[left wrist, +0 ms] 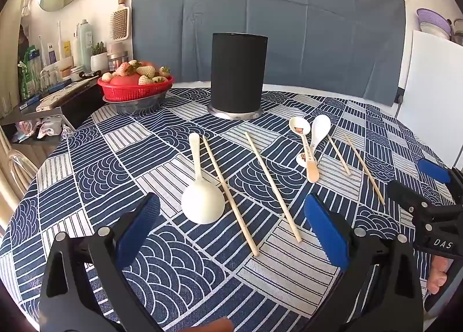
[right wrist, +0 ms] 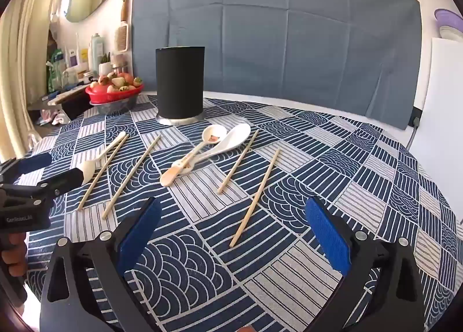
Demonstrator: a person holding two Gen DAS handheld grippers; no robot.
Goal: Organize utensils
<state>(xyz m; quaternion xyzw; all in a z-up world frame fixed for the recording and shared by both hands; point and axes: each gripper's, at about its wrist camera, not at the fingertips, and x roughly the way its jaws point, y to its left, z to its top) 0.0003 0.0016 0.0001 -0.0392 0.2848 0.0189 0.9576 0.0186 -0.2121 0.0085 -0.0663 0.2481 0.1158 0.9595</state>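
Observation:
A black cylindrical holder [left wrist: 238,74] [right wrist: 180,83] stands upright at the back of the patterned table. A white ladle-like spoon [left wrist: 202,201] [right wrist: 86,170] lies bowl-down at the left, with two wooden chopsticks [left wrist: 231,196] [right wrist: 101,170] beside it. Two white ceramic spoons [left wrist: 311,141] [right wrist: 211,144] lie together in the middle, and two more chopsticks [left wrist: 364,170] [right wrist: 254,196] lie right of them. My left gripper [left wrist: 231,230] hovers open in front of the ladle spoon and the left chopsticks. My right gripper [right wrist: 234,233] hovers open near the rightmost chopstick. Nothing is between either pair of pads.
A red basket of strawberries [left wrist: 136,83] [right wrist: 114,89] sits at the back left of the table. A cluttered shelf [left wrist: 52,94] stands beyond the table's left edge. A grey cloth backdrop [left wrist: 260,13] hangs behind. A white board [right wrist: 442,129] leans at the right.

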